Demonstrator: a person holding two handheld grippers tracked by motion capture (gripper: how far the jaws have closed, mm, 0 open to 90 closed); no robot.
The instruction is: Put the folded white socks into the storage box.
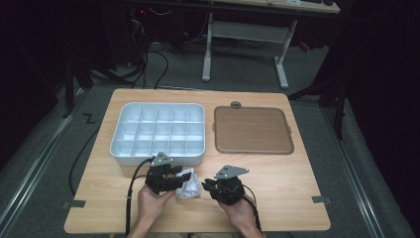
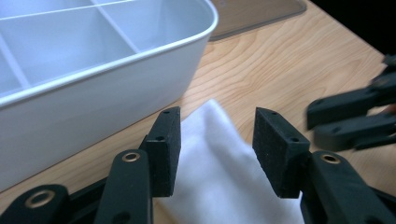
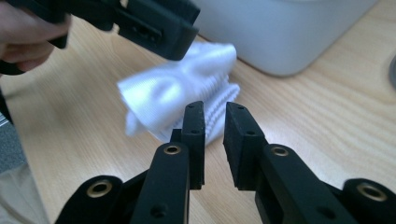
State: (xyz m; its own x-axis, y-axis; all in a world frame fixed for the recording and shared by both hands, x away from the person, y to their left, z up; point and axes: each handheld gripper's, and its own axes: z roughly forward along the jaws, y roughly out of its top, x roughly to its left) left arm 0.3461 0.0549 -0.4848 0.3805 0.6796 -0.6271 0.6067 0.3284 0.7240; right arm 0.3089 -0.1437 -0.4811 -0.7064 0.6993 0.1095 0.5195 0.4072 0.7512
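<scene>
A crumpled white cloth (image 1: 189, 187) lies on the wooden table (image 1: 277, 178) near its front edge, just in front of the white compartment tray (image 1: 118, 135). My left gripper (image 1: 181, 177) hovers at the cloth's left side. In the left gripper view its jaws stand open above the cloth (image 2: 219, 182), their pads clear of it. My right gripper (image 1: 208, 186) is at the cloth's right side. In the right gripper view its jaws stand a narrow gap apart with nothing between them, tips just short of the cloth (image 3: 182, 91). A hand holds each gripper.
The tray's many compartments look bare, and its white wall (image 2: 93, 107) rises close behind the cloth. A brown flat lid (image 1: 252, 130) lies to the tray's right. Bare tabletop stretches to the right of my right gripper.
</scene>
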